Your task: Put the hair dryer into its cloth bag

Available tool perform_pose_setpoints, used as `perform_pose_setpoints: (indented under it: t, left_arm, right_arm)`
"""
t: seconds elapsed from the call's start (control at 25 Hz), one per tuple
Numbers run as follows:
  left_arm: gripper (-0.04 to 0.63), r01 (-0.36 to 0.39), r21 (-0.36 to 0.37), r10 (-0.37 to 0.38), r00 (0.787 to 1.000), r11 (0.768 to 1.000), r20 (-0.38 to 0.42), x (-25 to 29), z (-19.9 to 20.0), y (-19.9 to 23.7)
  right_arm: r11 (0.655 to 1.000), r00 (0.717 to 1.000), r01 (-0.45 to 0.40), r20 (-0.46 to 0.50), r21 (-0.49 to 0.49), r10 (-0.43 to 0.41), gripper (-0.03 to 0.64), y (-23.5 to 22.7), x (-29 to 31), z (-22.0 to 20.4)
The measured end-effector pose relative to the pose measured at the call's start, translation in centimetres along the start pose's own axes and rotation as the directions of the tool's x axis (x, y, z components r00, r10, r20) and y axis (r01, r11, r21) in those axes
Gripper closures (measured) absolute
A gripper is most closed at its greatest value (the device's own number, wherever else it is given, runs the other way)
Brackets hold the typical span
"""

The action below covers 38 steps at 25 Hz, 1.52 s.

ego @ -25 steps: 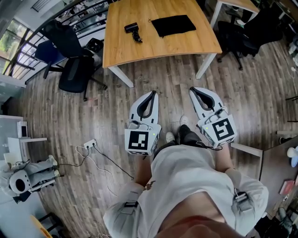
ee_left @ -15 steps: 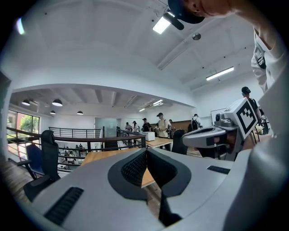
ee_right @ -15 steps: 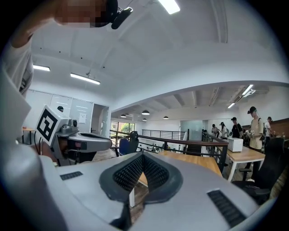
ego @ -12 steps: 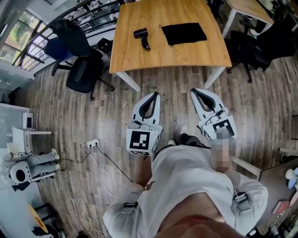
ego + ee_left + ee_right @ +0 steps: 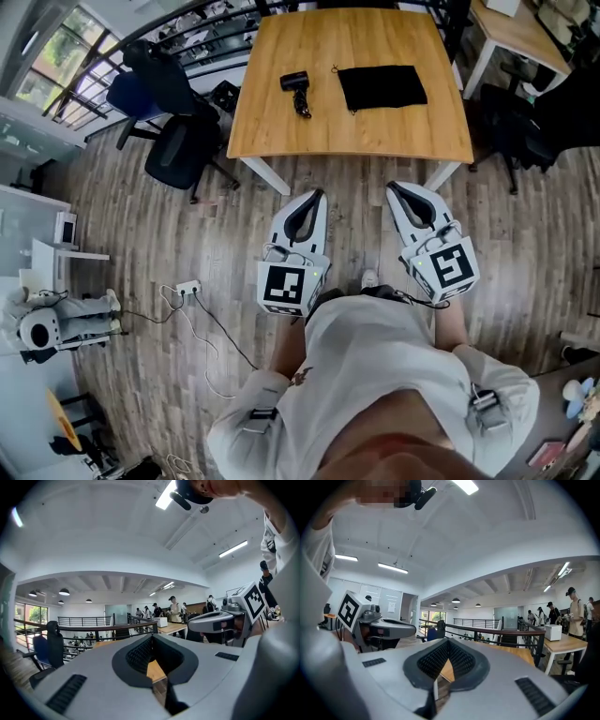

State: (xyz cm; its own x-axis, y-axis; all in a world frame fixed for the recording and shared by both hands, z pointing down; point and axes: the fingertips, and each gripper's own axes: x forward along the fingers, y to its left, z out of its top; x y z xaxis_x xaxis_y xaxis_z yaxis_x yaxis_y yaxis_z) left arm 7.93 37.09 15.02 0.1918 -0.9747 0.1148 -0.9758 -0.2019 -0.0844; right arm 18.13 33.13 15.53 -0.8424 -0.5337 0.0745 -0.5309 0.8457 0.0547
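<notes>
The left tongs (image 5: 315,197) and the right tongs (image 5: 396,189) are both pressed together and hold nothing. Each gripper view shows the ribbed pads meeting at the tip. Only the hollow behind the tip stays clear, and a strip of pale wood shows through it. The person (image 5: 375,375) carries them side by side in front of the torso, pointing about level at the counter (image 5: 281,131) and touching nothing. Over the last second the counter has slid down the head view and drifted toward its middle. Its near edge and white legs now lie closer to the tips, while the tongs keep the same place against the body. I read that as the person walking across the plank floor (image 5: 187,244) toward the counter, with both tools simply carried along. The black hair dryer (image 5: 296,86) lies on the counter left of centre, its handle toward the near edge. The black cloth bag (image 5: 382,87) lies flat just to its right, the two apart and neither disturbed. By my judgement the task proper has not begun and this is only the approach. The tips are short of the counter's near edge, and the dryer and bag lie farther in. Both tongs will have to spread before one can take the bag's mouth and the other the dryer.
</notes>
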Motion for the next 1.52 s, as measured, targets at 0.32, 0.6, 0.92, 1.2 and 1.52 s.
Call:
perform_pose_setpoints:
  t: [0.32, 0.6, 0.92, 1.2, 1.52]
  left_arm:
    - [0.577, -0.010, 0.017, 0.010, 1.000, 1.000, -0.017, 2.4, 0.1, -0.7]
    - [0.577, 0.006, 0.006, -0.006, 0.999, 1.000, -0.035, 4.7, -0.6, -0.2]
    - [0.576, 0.044, 0.003, -0.043, 0.999, 0.999, -0.030, 8.7, -0.9, 2.0]
    - [0.576, 0.085, -0.007, -0.085, 0.996, 0.996, -0.022, 12.3, -0.9, 5.4]
    - [0.576, 0.105, -0.022, -0.106, 0.994, 0.994, -0.020, 15.2, -1.0, 9.5]
  right_arm:
    - [1.000, 1.000, -0.014, 0.007, 0.005, 0.014, 0.597, -2.6, 0.1, 0.1]
    - [1.000, 1.000, -0.007, -0.010, 0.018, 0.007, 0.597, -4.3, 1.5, -0.8]
    - [1.000, 0.999, 0.025, -0.039, 0.013, -0.024, 0.597, -6.3, 4.9, -1.2]
    - [0.998, 0.996, 0.064, -0.059, 0.007, -0.064, 0.597, -8.2, 9.1, -1.1]
    - [0.997, 0.994, 0.078, -0.073, 0.008, -0.077, 0.597, -9.1, 14.3, -1.0]
